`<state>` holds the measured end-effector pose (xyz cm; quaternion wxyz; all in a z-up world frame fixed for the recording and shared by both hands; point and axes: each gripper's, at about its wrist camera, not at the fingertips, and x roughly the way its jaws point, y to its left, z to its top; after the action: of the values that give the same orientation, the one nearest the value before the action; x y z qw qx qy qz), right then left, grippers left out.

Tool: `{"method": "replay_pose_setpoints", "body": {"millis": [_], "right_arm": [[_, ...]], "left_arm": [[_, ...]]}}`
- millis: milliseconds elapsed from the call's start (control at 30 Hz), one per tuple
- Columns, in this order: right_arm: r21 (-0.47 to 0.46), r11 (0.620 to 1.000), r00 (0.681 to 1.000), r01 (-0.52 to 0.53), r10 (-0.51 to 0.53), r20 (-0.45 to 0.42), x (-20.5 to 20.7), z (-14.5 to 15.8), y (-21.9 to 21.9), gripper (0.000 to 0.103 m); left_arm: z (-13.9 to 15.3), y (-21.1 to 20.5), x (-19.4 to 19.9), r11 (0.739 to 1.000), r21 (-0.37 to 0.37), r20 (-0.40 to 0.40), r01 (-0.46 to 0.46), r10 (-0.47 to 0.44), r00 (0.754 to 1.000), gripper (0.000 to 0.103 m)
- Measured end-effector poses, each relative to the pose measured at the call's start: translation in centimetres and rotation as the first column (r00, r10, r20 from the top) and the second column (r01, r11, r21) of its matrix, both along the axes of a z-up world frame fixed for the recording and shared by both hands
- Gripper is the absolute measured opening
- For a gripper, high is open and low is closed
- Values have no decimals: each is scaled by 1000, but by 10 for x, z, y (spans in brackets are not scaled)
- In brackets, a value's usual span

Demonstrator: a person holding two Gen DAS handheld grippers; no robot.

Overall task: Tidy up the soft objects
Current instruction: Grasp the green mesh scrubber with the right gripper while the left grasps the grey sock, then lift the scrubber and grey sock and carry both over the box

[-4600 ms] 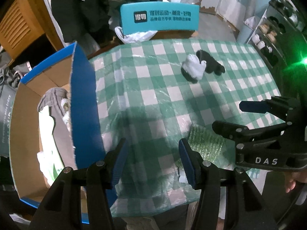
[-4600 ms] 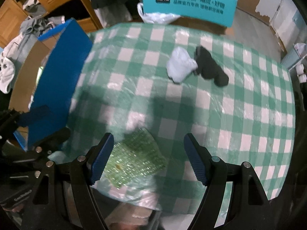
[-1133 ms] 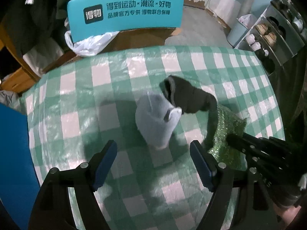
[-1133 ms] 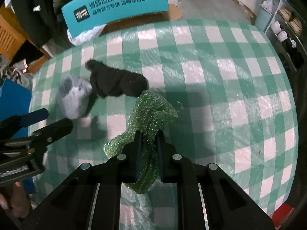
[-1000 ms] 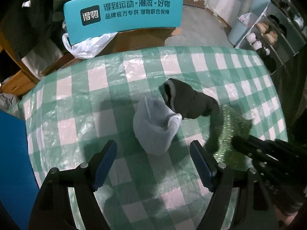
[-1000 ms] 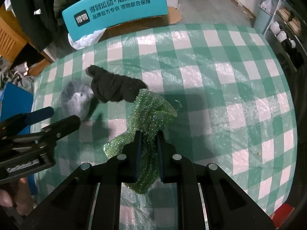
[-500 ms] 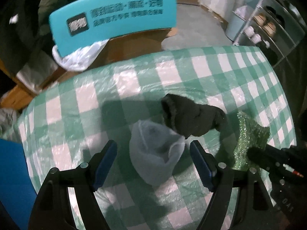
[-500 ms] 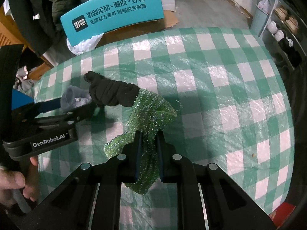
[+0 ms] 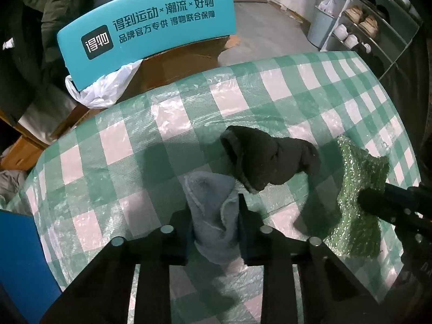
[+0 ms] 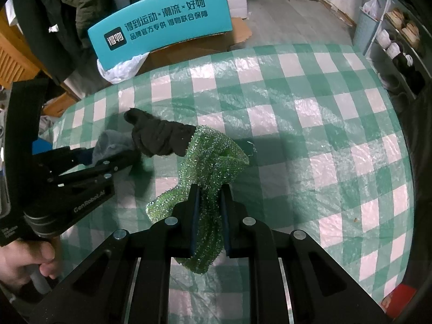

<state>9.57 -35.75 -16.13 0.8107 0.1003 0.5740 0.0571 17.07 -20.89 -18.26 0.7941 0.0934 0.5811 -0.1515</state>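
Three soft pieces, left to right: my left gripper (image 9: 213, 224) clamps the limp grey sock (image 9: 212, 210) on the worktop (image 9: 129, 156); the black sock (image 9: 267, 159) lies touching it; my right gripper (image 10: 209, 205) pinches the light, springy green mesh cloth (image 10: 209, 159). The teal box (image 10: 162, 27) reads "得物"; the left gripper's body reads "GenRobot.AI".

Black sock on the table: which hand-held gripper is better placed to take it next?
Neither is free: the left hand-held gripper is shut on the grey sock, the right hand-held gripper on the green cloth. The left is nearer the black sock, so probably left, once emptied.
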Motion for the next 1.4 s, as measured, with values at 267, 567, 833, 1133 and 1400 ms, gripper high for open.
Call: {"method": "replay_pose_setpoints", "body": {"millis": [267,567,833,1133,1400], "right_arm": [[-3,1000,1000,-21,21,22,-1,12,7,14],[-8,999,998,-42,42,46,-11,28,13,14],[-9,997,994,-80,80,73,-20,48,25,14],[-6,990,986,-138,138,92,-35,65,45,14],[-3,984,976,-177,176,126,-44,83,60,14]], "left_arm": [[12,7,-18,1000,-13,3,-4,4,1000,23],[34,16,-37,1000,0,26,-10,10,1000,23],[55,34,-57,999,-14,32,-34,35,999,23],[80,62,-81,997,-12,50,-80,81,995,23],[105,79,-102,995,-20,94,-99,101,990,23]]}}
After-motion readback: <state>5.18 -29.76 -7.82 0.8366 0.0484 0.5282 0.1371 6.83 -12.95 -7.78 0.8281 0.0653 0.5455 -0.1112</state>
